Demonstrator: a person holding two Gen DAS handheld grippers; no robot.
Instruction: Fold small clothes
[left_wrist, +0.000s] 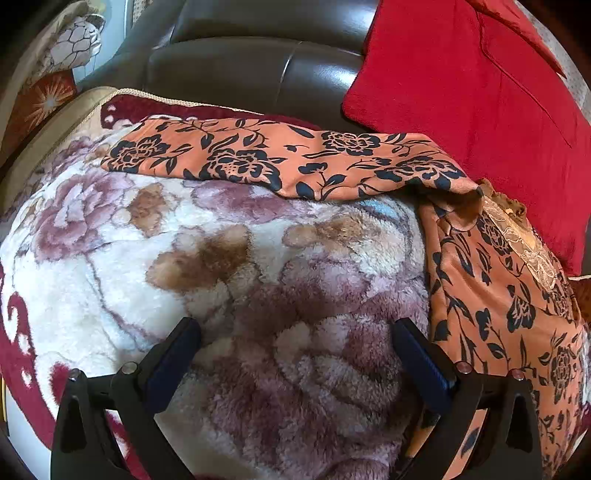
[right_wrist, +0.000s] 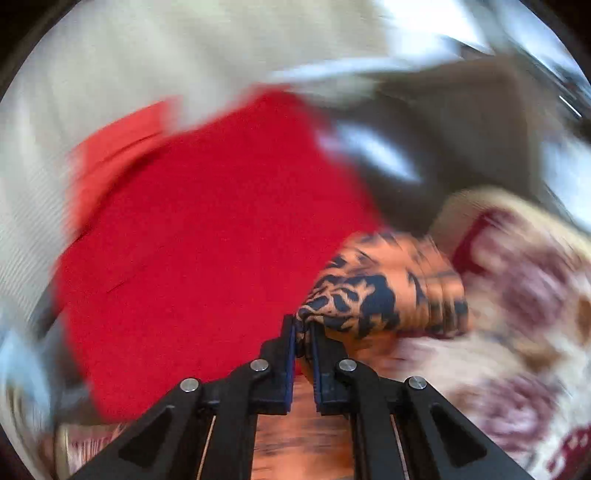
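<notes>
Orange floral garment (left_wrist: 280, 162) lies spread across the plush flowered blanket (left_wrist: 207, 280) on a dark sofa (left_wrist: 236, 59) — right gripper (right_wrist: 303, 328) jaws pinched tight on its bunched edge, left gripper (left_wrist: 295, 332) jaws wide, empty, above the blanket.

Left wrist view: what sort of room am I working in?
Probably a living room: a dark leather sofa, a plush floral blanket spread over the seat, and a patterned cushion at the side.
</notes>
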